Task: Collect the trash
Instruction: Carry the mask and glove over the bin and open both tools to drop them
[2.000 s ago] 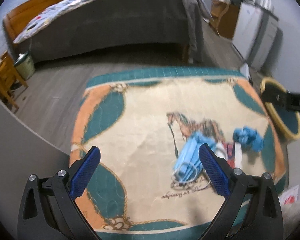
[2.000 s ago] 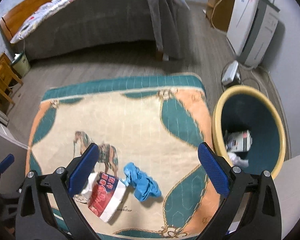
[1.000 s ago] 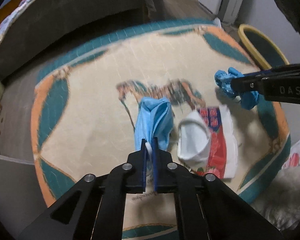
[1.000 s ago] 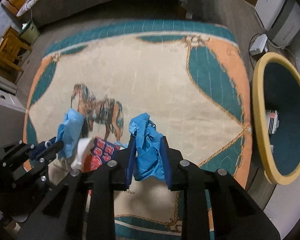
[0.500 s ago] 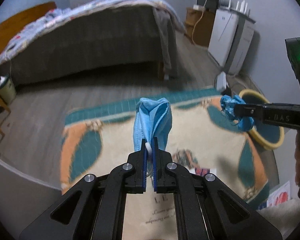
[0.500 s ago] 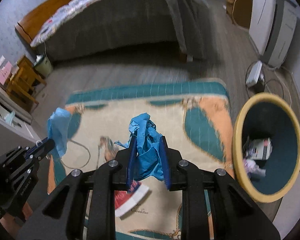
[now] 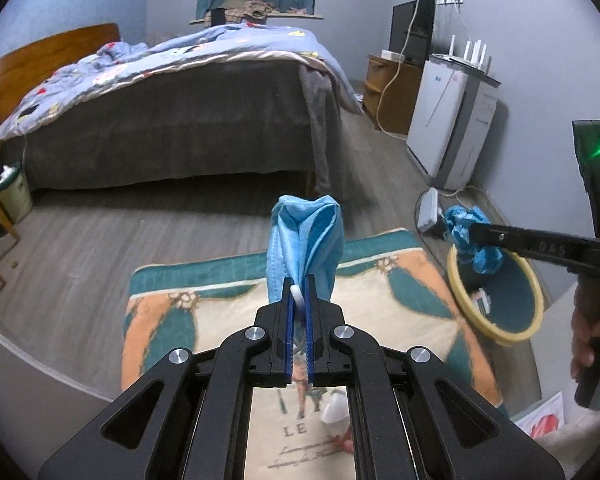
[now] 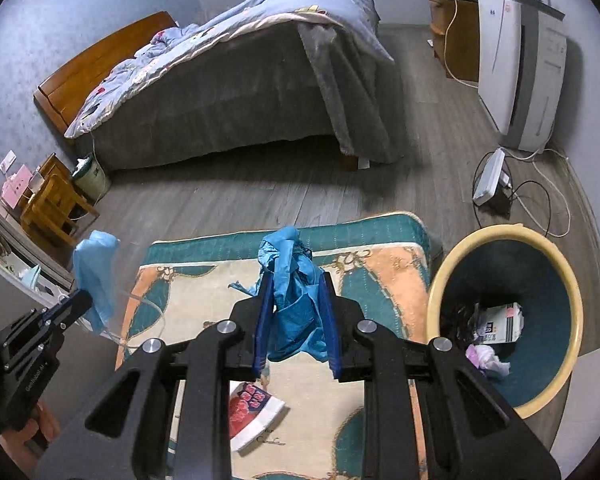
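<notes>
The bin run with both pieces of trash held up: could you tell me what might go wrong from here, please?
1. The face mask is pinched low down in the left tool and stands tall above it, so it may slip out before the bin.
2. The crumpled glove bulges loosely from the right tool; a dangling part could catch the bin's rim.
3. The red-and-white wrapper lies on the rug and could be overlooked.

Both wrist cameras look forward and down along their jaws, high above the rug (image 7: pixel 380 304), sharing rug, bed (image 8: pixel 236 92) and bin (image 8: pixel 540 396).
</notes>
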